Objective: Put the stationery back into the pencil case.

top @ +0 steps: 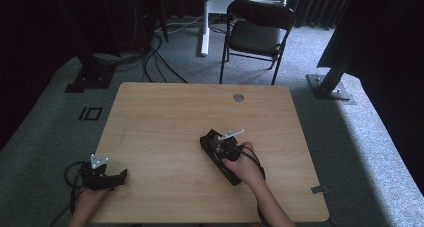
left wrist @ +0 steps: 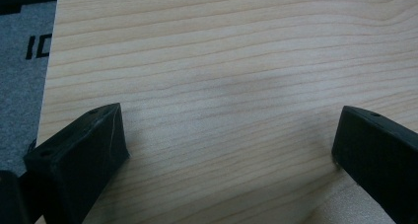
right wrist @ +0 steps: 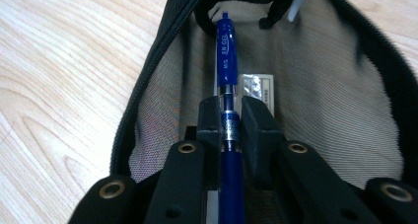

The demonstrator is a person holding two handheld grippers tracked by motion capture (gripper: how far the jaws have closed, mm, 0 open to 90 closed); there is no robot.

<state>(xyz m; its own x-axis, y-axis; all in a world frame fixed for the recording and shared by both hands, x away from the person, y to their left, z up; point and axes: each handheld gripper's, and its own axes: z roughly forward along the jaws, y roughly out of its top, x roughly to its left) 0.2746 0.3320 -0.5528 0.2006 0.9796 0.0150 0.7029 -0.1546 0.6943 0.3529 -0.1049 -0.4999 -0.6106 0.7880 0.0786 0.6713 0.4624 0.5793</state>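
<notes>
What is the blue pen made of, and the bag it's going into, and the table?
The blue pen looks like glossy plastic with a shiny metal-looking ring; light glints off it. The pencil case seems to be fabric: a fine woven tan lining, black edges and a zipper. The table shows pale wood grain with a smooth matte finish, possibly laminate.

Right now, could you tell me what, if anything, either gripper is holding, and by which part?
The right gripper clamps a blue plastic pen mid-barrel, over an open black pouch; the left gripper holds nothing.

Right gripper (top: 219, 146) over black pouch (top: 216, 159) on table (top: 165, 122).
</notes>
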